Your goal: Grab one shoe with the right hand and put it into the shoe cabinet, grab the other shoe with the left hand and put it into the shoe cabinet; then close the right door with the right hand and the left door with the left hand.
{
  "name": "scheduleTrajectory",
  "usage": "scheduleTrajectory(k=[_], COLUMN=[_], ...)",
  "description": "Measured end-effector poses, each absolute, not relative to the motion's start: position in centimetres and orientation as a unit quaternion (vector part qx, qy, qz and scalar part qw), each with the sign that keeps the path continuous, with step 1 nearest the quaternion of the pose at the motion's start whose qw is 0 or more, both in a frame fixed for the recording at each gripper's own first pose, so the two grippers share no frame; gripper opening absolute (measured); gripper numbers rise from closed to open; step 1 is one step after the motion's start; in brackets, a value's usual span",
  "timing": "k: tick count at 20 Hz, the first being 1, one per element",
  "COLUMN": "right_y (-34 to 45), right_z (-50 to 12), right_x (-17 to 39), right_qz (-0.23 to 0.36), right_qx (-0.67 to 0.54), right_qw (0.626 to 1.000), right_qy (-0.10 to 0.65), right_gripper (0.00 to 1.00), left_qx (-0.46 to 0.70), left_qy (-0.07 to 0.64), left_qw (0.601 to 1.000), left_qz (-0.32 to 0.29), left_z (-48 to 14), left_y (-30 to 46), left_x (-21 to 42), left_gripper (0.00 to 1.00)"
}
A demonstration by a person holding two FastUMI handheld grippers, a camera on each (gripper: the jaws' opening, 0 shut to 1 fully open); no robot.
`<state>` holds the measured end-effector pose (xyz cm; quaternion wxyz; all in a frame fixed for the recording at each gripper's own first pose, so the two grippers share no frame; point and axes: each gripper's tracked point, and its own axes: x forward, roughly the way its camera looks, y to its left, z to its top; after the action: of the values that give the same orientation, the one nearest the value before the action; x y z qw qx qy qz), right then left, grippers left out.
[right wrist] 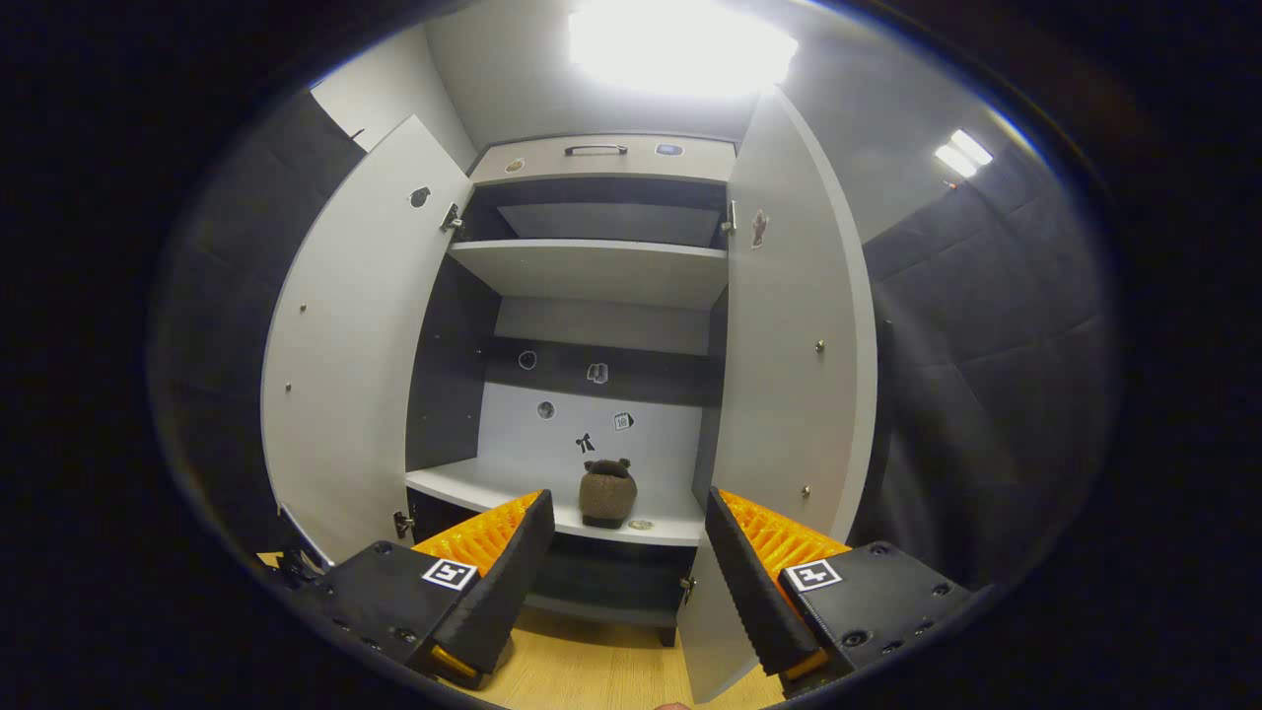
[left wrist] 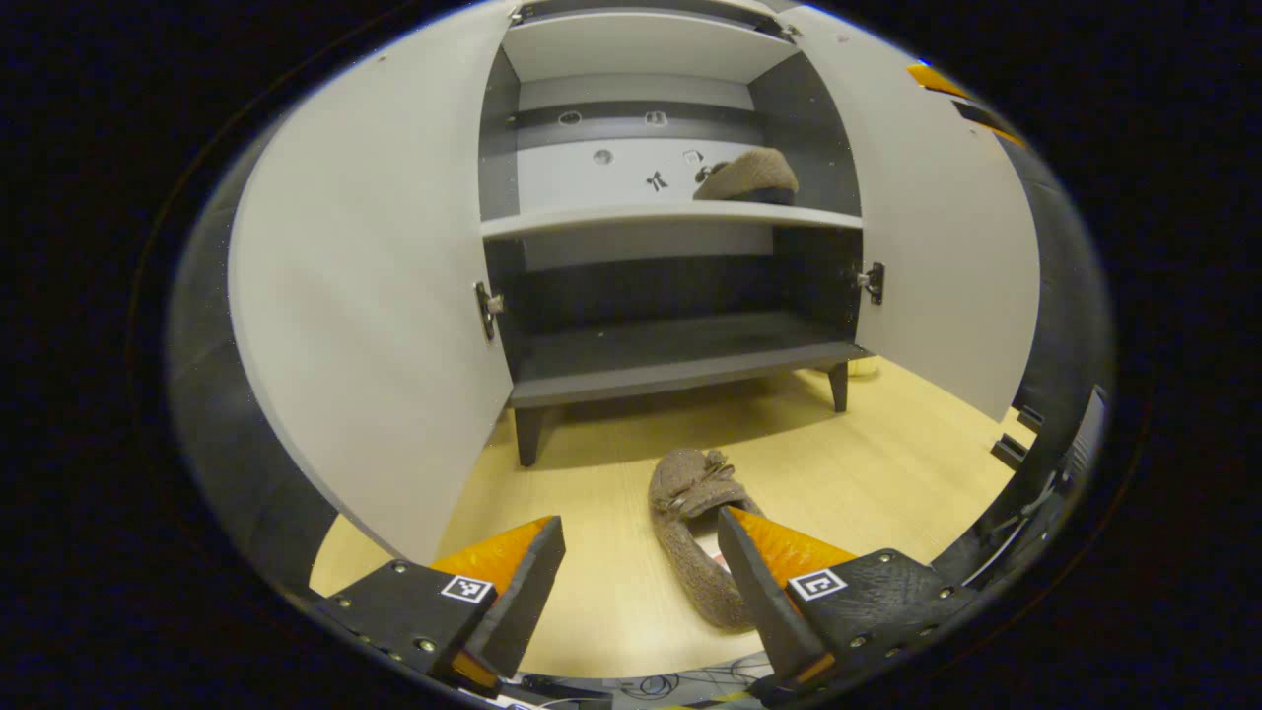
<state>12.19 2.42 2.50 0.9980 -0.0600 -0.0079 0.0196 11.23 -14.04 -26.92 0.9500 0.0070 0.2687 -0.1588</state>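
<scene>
Shoe cabinet (left wrist: 670, 212): pale, on short dark legs, standing on a light wooden floor (left wrist: 592, 473); both doors swung wide. Left door (left wrist: 375, 296) and right door (left wrist: 937, 247) flank the opening in the left gripper view, leaving the full width of the shelves exposed. Middle shelf (left wrist: 670, 219): one brown fuzzy shoe (left wrist: 746, 177) toward its right end, near the right side wall, with bare shelf to its left. Lower shelf (left wrist: 680, 360): dark, front edge unobstructed. Second brown shoe (left wrist: 695, 532): on the floor in front of the cabinet, apart from its legs, toe toward the cabinet, heel end beside the left gripper's right finger. Left gripper (left wrist: 641, 572): fingers spread, nothing between them, low over the floor. Right gripper (right wrist: 626, 552): fingers spread, holding nothing, facing the cabinet interior; the shelved shoe (right wrist: 606, 493) shows between its fingers, farther off. Right door edge (right wrist: 789, 394) stands just beyond the right finger in the right gripper view.
</scene>
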Motion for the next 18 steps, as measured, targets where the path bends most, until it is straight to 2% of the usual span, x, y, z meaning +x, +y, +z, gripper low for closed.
scheduleTrajectory(k=[2, 3, 4, 10, 11, 12, 14, 18], right_y=[1.2, 0.8, 0.5, -0.7, -0.8, -0.9, -1.1, -1.5], right_z=[1.9, 1.8, 1.7, 0.5, 0.2, 0.0, -0.1, -0.3], right_x=[11.8, 11.5, 11.3, 10.8, 10.7, 10.8, 10.7, 10.6], right_qz=[0.006, 0.001, -0.001, -0.007, -0.007, -0.008, -0.009, -0.011], right_qx=[-0.064, -0.063, -0.06, -0.05, -0.052, -0.053, -0.052, -0.048], right_qw=[0.998, 0.998, 0.998, 0.998, 0.998, 0.998, 0.998, 0.998], right_qy=[0.004, 0.008, 0.011, 0.036, 0.04, 0.043, 0.046, 0.05], right_gripper=[0.98, 0.98, 0.98, 0.98, 0.98, 0.98, 0.98, 0.98], left_qx=[0.002, 0.002, 0.004, -0.008, -0.001, 0.004, -0.003, 0.018], left_qy=[0.297, 0.31, 0.325, 0.376, 0.381, 0.386, 0.4, 0.399], left_qw=[0.942, 0.938, 0.933, 0.915, 0.913, 0.91, 0.904, 0.904], left_qz=[-0.159, -0.158, -0.154, -0.148, -0.148, -0.148, -0.151, -0.151], left_z=[-27.8, -28.2, -28.8, -29.1, -28.8, -29.1, -30.7, -31.0], left_y=[-13.8, -13.7, -13.7, -13.6, -13.9, -14.0, -14.5, -15.8], left_x=[11.7, 11.9, 11.9, 12.7, 12.7, 12.8, 13.2, 13.5], left_gripper=[1.0, 0.93, 0.93, 0.97, 0.77, 0.84, 0.84, 0.24])
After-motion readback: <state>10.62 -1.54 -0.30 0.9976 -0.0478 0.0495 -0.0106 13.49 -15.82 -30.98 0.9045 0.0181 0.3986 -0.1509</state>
